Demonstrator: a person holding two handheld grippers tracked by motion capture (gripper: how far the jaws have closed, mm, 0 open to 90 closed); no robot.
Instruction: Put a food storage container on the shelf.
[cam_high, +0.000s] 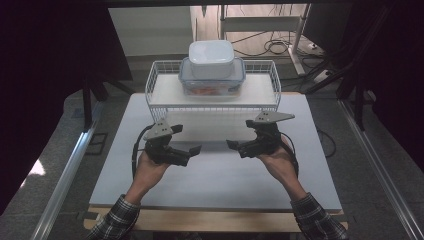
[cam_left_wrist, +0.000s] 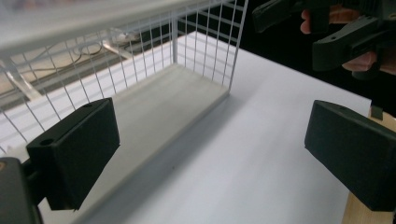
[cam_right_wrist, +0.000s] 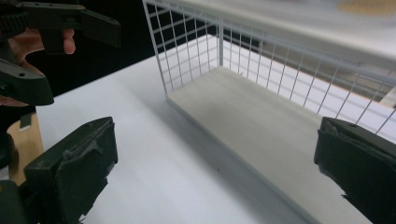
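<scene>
In the high view the left gripper (cam_high: 189, 151) sits left of centre in the frame and the right gripper (cam_high: 235, 146) right of centre, both held over the white table (cam_high: 220, 180) by a person's hands whose plaid sleeves (cam_high: 116, 220) enter from the bottom edge. The two grippers point inward, toward each other, with a bare stretch of table between their tips. Each carries a grey three-cornered plate on top.

Both sets of jaws stand spread wide with nothing between them. In the left gripper view the two black jaws rise at the lower left and lower right corners, and only the table surface lies in the gap; the right gripper view shows the same — wide-apart jaws over bare white table.

The white wire rack (cam_high: 150, 85) stands at the upper middle of the high view, just beyond the grippers, near the far edge of the table. On its upper shelf rests a clear lidded container (cam_high: 235, 80) with a blue-rimmed lid and something orange inside, and a white container (cam_high: 211, 57) sits stacked on top of it.

In the left gripper view the rack's mesh wall (cam_left_wrist: 205, 42) fills the upper left, its lower shelf (cam_left_wrist: 168, 100) bare; in the right gripper view the rack (cam_right_wrist: 196, 42) runs across the upper right. Neither gripper touches the rack — both hang just in front of it.
</scene>
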